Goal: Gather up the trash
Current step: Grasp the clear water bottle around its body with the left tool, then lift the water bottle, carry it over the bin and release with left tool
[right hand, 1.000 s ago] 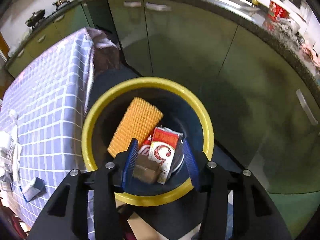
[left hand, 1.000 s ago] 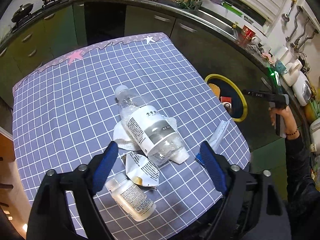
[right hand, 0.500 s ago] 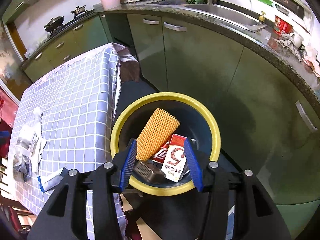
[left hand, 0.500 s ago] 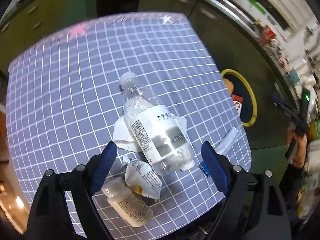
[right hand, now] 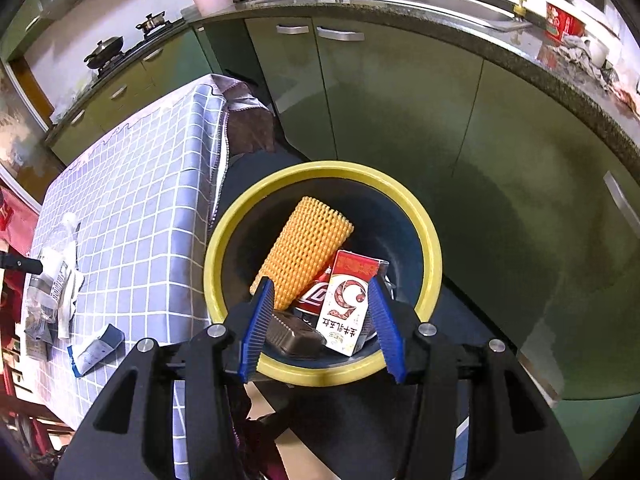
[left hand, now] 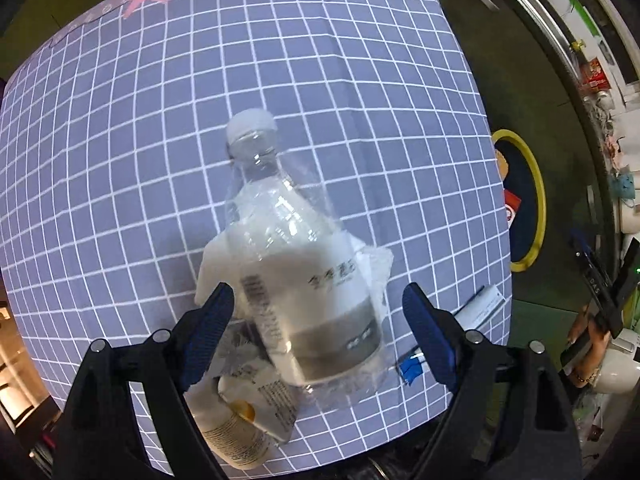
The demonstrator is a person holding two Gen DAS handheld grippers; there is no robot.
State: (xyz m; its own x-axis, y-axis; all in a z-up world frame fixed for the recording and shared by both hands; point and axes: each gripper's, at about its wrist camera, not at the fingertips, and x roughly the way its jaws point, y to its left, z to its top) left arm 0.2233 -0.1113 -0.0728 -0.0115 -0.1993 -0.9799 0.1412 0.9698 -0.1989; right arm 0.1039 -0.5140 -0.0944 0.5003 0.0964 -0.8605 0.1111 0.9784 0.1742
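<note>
A clear plastic bottle (left hand: 296,248) with a white label lies on the checked tablecloth (left hand: 160,160), on a white tissue (left hand: 212,264). My left gripper (left hand: 320,340) is open, its blue fingers either side of the bottle's base, not touching. A small white bottle (left hand: 232,436) and a torn wrapper (left hand: 268,396) lie beside it. A blue-and-white packet (left hand: 476,312) lies near the table's right edge. My right gripper (right hand: 320,328) is open and empty above the yellow-rimmed bin (right hand: 428,240), which holds an orange foam net (right hand: 304,256), a red-and-white carton (right hand: 348,304) and a dark tray (right hand: 292,332).
The bin also shows in the left wrist view (left hand: 536,200) on the floor right of the table. Green kitchen cabinets (right hand: 400,100) stand behind it under a counter with a sink. The table (right hand: 132,208) and its trash lie left of the bin.
My left gripper has come down closer over the clear bottle, which now sits between its fingers. My right gripper has risen and pulled back from the bin, still open.
</note>
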